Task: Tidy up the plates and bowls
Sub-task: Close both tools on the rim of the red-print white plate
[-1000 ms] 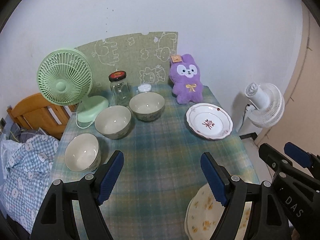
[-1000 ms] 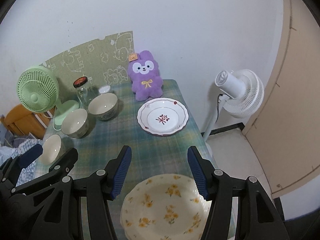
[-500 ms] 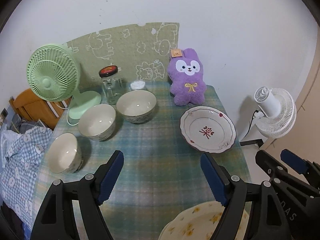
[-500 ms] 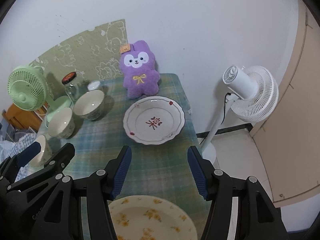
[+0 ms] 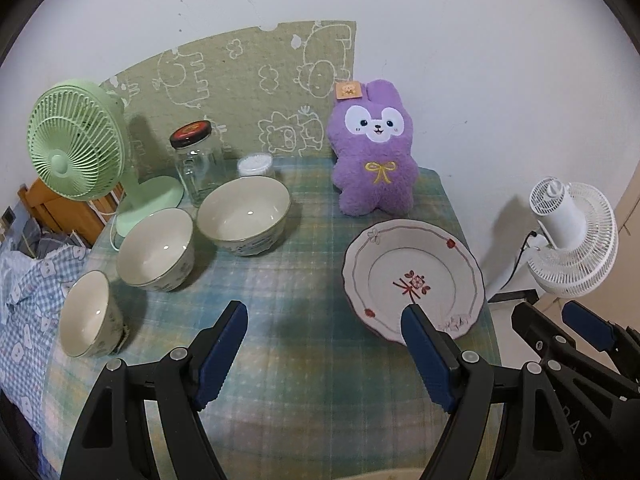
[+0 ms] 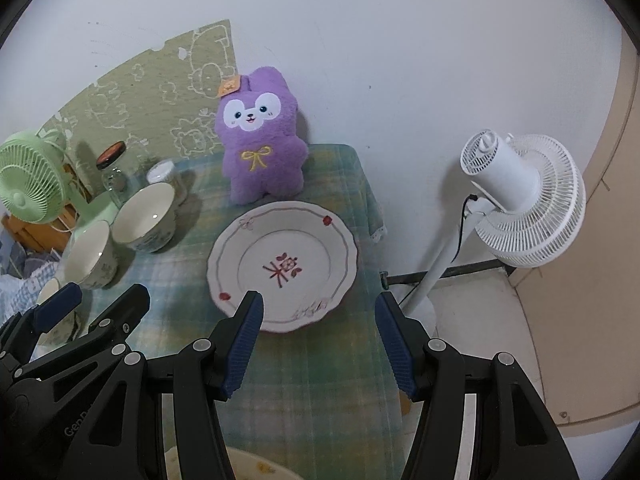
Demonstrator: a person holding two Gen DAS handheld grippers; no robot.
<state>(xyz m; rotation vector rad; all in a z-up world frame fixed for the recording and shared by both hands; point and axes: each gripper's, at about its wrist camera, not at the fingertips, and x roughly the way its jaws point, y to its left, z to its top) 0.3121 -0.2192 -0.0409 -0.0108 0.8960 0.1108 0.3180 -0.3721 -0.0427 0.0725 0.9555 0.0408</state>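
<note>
While you hold both tools above the near edge of the green plaid tablecloth, a white wall closes the far side. Your left gripper and right gripper gape empty, blue ribbed pads spread wide. Just ahead of the right one, by the right edge, lies the round scalloped ceramic plate with a red flower motif, flat, rim up. Three glossy cream ceramic bowls line the left edge, mouths upward. Behind sits a fuzzy purple plush rabbit.
</note>
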